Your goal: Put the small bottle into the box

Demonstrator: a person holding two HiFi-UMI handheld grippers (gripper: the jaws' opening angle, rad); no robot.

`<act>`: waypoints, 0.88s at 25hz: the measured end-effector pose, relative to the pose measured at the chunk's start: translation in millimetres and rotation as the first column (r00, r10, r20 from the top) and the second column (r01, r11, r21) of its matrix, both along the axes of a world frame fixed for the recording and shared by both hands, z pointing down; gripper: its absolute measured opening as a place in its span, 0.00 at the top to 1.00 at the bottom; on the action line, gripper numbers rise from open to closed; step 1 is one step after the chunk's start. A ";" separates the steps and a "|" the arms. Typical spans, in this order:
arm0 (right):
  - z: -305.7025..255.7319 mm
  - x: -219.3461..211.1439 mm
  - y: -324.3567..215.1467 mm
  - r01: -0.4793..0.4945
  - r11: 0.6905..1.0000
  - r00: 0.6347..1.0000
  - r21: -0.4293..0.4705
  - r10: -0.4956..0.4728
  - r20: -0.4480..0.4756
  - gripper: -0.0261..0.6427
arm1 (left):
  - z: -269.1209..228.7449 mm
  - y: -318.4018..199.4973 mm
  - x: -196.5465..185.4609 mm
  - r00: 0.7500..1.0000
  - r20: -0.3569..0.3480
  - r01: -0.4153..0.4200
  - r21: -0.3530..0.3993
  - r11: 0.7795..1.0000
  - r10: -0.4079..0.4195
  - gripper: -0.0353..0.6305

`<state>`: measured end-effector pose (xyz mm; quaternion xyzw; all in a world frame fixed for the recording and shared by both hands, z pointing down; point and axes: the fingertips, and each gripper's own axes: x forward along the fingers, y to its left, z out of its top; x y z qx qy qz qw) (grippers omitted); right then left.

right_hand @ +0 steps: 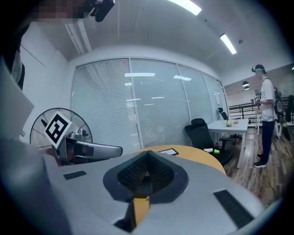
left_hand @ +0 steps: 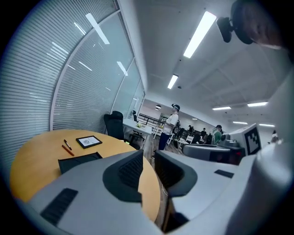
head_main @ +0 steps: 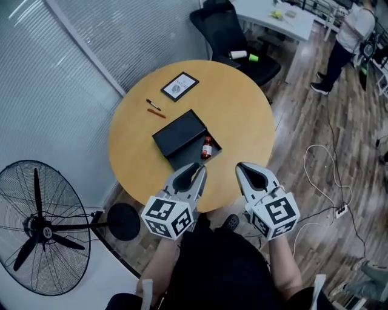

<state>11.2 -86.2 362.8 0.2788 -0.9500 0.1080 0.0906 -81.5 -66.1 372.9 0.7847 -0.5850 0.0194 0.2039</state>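
Wood-plank flooring and a wall of slatted blinds surround a round wooden bench (head_main: 242, 115), seen steeply from above. Near the middle of the frame a black box (head_main: 179, 158) sits open on it, with a flat black lid (head_main: 179, 133) lying askew over its upper-left part. The small bottle (head_main: 207, 148), brown and red, lies inside the uncovered right end of the box, close to the box's wall.

Towards the upper left of the bench lie a dark-framed tablet (head_main: 179, 86) and two pens, one black (head_main: 154, 105) and one red (head_main: 156, 113), well apart from the box.

Both grippers hang over the near edge of the bench, below the box in the frame, and touch nothing. The left gripper (head_main: 199, 168) has its jaws slightly apart, with a narrow gap and nothing between them. The right gripper (head_main: 241, 166) has its jaws closed tip to tip and is empty.

A standing fan (head_main: 39, 227) fills the lower left, a black office chair (head_main: 233, 42) stands beyond the bench, and a person (head_main: 348, 36) stands at the upper right beside a white desk (head_main: 273, 18)
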 end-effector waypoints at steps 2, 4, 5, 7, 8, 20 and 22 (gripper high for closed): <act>-3.1 4.7 4.9 0.005 1.000 1.000 0.010 -0.005 0.000 0.94 | -6.9 5.0 7.0 1.000 0.022 -0.008 0.023 1.000 0.007 0.86; -4.6 11.5 7.9 0.003 1.000 1.000 0.017 -0.003 -0.001 0.94 | -10.7 7.8 14.7 0.999 0.036 -0.017 0.037 0.999 0.015 0.88; -4.6 14.7 8.8 0.000 1.000 1.000 0.017 0.000 0.000 0.94 | -11.6 8.7 17.8 0.999 0.037 -0.021 0.040 0.999 0.019 0.88; -4.5 19.3 11.4 -0.006 1.000 1.000 0.013 0.006 0.005 0.94 | -13.1 10.6 21.7 0.999 0.038 -0.026 0.045 0.999 0.024 0.90; -5.0 20.8 13.2 -0.009 1.000 1.000 0.013 0.009 0.005 0.94 | -14.2 11.9 22.9 0.999 0.041 -0.027 0.049 0.998 0.025 0.91; 1.1 33.8 28.0 -0.039 0.999 0.999 -0.001 0.039 0.010 0.94 | -15.3 22.0 39.4 0.995 0.074 -0.070 0.068 0.995 0.065 0.95; 1.2 36.0 29.5 -0.042 0.999 0.999 -0.001 0.042 0.010 0.94 | -15.9 22.9 42.6 0.994 0.079 -0.079 0.069 0.994 0.074 0.95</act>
